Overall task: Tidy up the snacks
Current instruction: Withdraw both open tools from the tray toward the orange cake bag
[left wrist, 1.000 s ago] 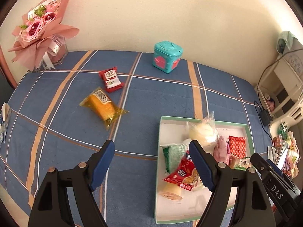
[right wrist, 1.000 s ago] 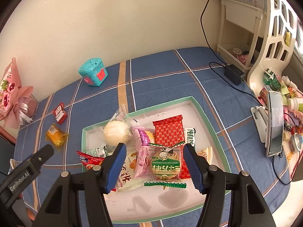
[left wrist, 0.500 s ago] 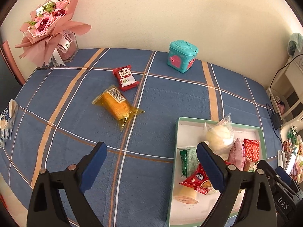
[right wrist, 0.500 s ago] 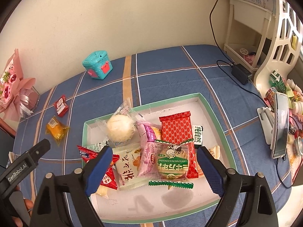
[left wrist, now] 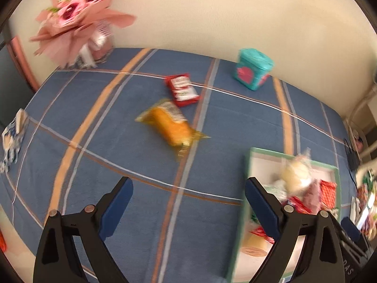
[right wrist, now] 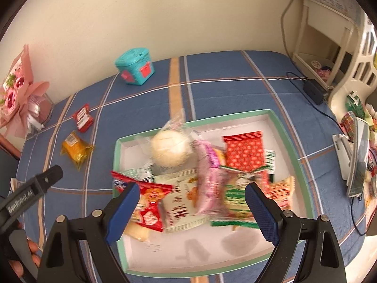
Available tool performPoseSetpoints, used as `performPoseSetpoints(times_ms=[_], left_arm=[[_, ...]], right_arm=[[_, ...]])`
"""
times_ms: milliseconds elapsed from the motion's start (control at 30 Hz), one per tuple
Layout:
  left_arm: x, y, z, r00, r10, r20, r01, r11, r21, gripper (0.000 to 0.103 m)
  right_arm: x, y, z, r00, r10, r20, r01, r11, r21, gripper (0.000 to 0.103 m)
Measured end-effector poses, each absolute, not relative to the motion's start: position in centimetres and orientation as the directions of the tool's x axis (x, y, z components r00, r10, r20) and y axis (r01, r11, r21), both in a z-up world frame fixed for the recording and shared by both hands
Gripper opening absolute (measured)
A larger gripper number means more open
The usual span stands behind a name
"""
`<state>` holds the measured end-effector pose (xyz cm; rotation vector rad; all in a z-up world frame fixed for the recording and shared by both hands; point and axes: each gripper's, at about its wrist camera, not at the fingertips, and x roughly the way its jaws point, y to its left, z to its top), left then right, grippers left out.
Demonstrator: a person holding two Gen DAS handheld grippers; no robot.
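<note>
Blue plaid tablecloth [left wrist: 99,155]: two loose snacks near its middle, one orange packet [left wrist: 170,127], one red packet [left wrist: 182,89]. One green-rimmed tray [right wrist: 294,151] holds about eight. Left gripper [left wrist: 188,200] and right gripper [right wrist: 190,205] both gape, just widened, nothing between.

Home interior, likely a bedroom. Blue plaid cloth [right wrist: 235,70] against a cream wall; pink paper bouquet [left wrist: 77,16] far left; white shelf unit [right wrist: 329,47] and charger cable [right wrist: 313,89] far right.

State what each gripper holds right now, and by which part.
Nothing is held. The left gripper stands open over bare blue checked cloth; the right gripper stands open above the snack packets in the green-rimmed white tray.
</note>
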<state>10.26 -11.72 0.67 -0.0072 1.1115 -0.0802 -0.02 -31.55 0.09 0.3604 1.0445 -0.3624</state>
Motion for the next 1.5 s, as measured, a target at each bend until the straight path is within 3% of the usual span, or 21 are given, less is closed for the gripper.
performPoseSetpoints(times_ms=[600,1500], left_arm=[[12.9,-2.6,1.2,0.438,0.012,-0.899,-0.131,0.99,-0.051,0.096],[16.4,-3.8,-0.8,0.381,-0.064,-0.923,-0.106,0.988,-0.112,0.096]], right_arm=[[3.6,-23.5,-0.8,0.454,-0.041,-0.89,0.323,0.938,0.122,0.092],[8.2,-23.6,-0.7,0.494,-0.058,-0.867,0.326,0.937,0.124,0.092]])
